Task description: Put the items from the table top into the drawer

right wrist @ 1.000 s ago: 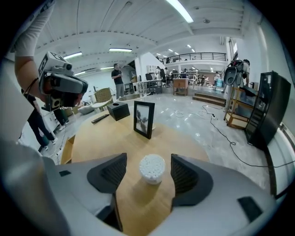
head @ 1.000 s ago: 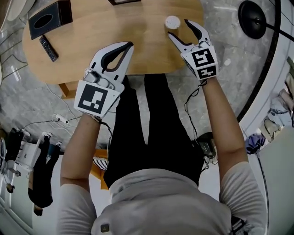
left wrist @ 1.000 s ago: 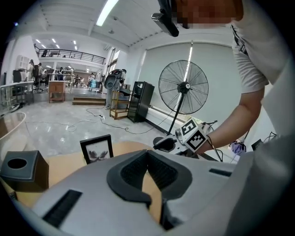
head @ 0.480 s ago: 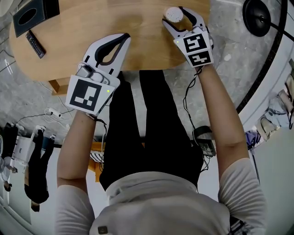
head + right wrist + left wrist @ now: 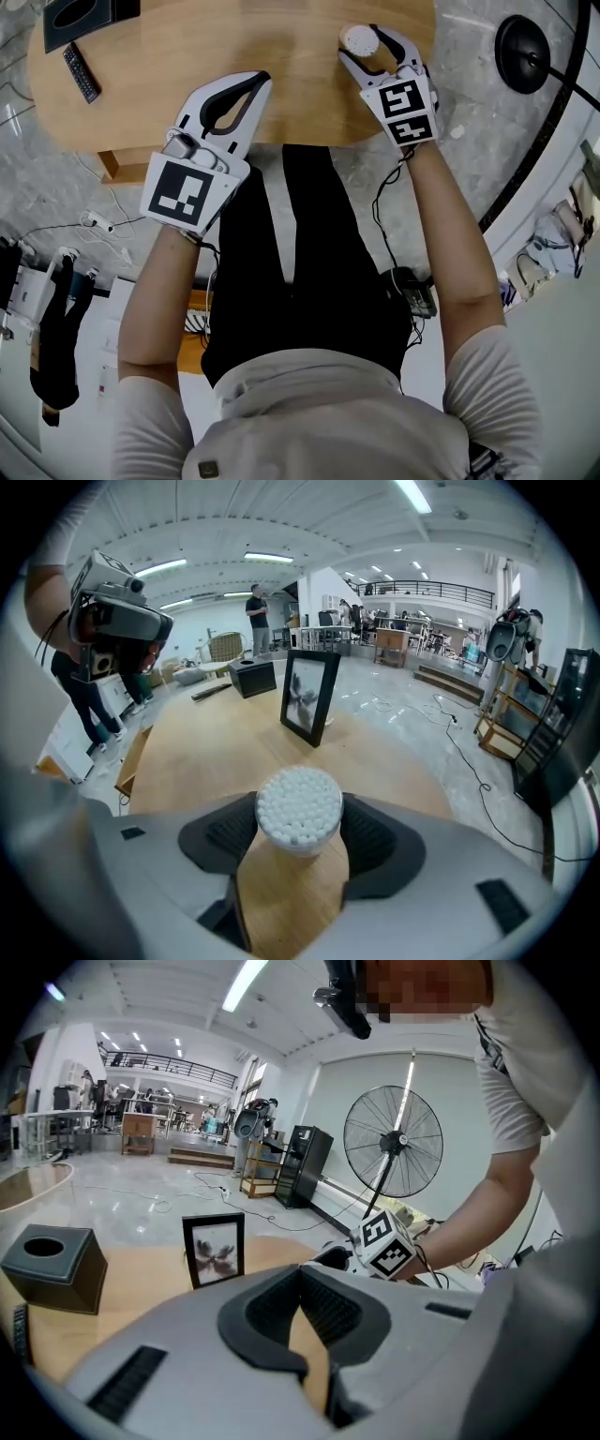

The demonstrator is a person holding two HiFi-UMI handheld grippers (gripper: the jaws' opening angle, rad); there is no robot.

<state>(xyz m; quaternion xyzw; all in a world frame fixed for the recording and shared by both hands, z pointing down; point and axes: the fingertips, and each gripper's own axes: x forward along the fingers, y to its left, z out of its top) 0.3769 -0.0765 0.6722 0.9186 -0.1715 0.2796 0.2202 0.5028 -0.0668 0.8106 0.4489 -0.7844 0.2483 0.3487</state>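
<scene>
Wooden worktop point(image 5: 281, 56), oval, on a grey marble floor. Cotton swab jar point(image 5: 298, 808) stands upright near the worktop's near-right edge, full of white swab tips. Right tool point(image 5: 360, 45) has its jaws closed in on the jar, with the dark pads point(image 5: 373, 841) against both sides; the jar's base is on the wood. Left tool point(image 5: 261, 82) is over the near edge of the worktop, well apart from the jar, jaws brought together at the tips with nothing held; only wood shows through the gap behind them. Picture frame point(image 5: 309, 696) stands upright further back, beyond the jar. Black tissue box point(image 5: 84, 11) sits at the far-left end, with a remote point(image 5: 80, 73) just beside it. Standing fan point(image 5: 394, 1143) is on the floor behind the right tool.
</scene>
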